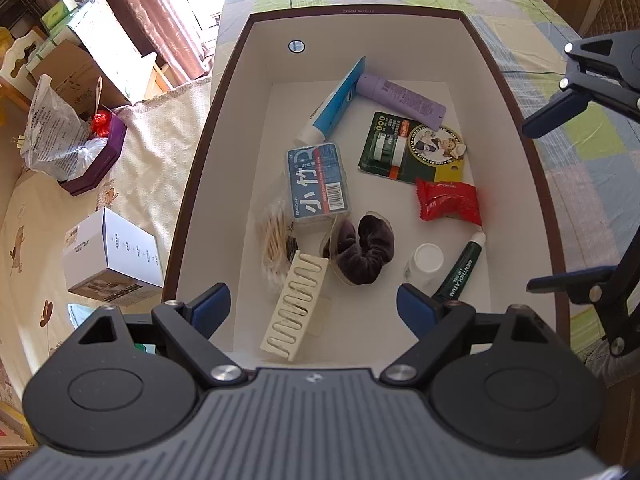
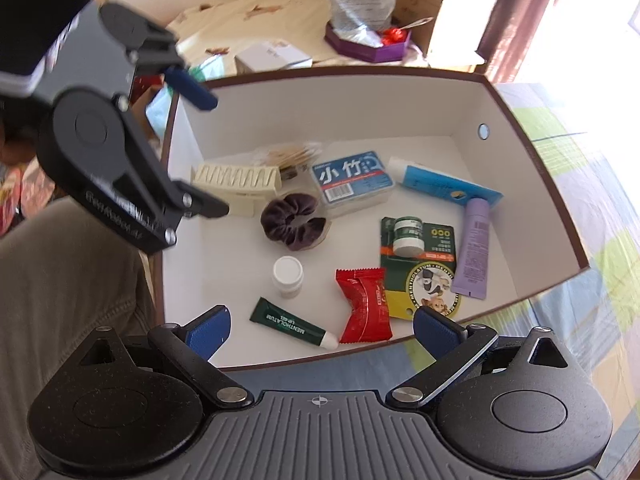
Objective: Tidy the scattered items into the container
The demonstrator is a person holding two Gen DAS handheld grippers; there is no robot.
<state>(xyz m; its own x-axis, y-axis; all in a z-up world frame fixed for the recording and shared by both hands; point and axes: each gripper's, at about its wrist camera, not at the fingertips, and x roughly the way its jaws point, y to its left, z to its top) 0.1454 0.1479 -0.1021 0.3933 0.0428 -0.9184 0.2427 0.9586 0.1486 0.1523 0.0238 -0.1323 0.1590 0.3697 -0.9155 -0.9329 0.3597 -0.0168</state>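
A brown-rimmed box (image 1: 360, 11) (image 2: 320, 69) with a white inside holds several items. Among them are a blue floss case (image 1: 318, 182) (image 2: 350, 180), a dark scrunchie (image 1: 364, 252) (image 2: 292, 220), a red packet (image 1: 448, 202) (image 2: 364, 304), a green lip tube (image 1: 460, 268) (image 2: 288, 322), a white bottle (image 1: 426, 260) (image 2: 287, 274), a purple tube (image 1: 400, 100) (image 2: 474, 248) and a cream clip (image 1: 294, 308) (image 2: 236, 182). My left gripper (image 1: 314, 310) (image 2: 208, 148) hangs open and empty over the box's near end. My right gripper (image 2: 324, 328) (image 1: 548, 200) is open and empty at the box's right rim.
The box rests on a patchwork bedcover (image 1: 580, 140). Left of it, a cream blanket carries a white carton (image 1: 112, 256) and a purple box (image 1: 96, 160) with a plastic bag. Cardboard boxes and a curtain stand behind. A person's grey-clothed leg (image 2: 72, 300) is close by.
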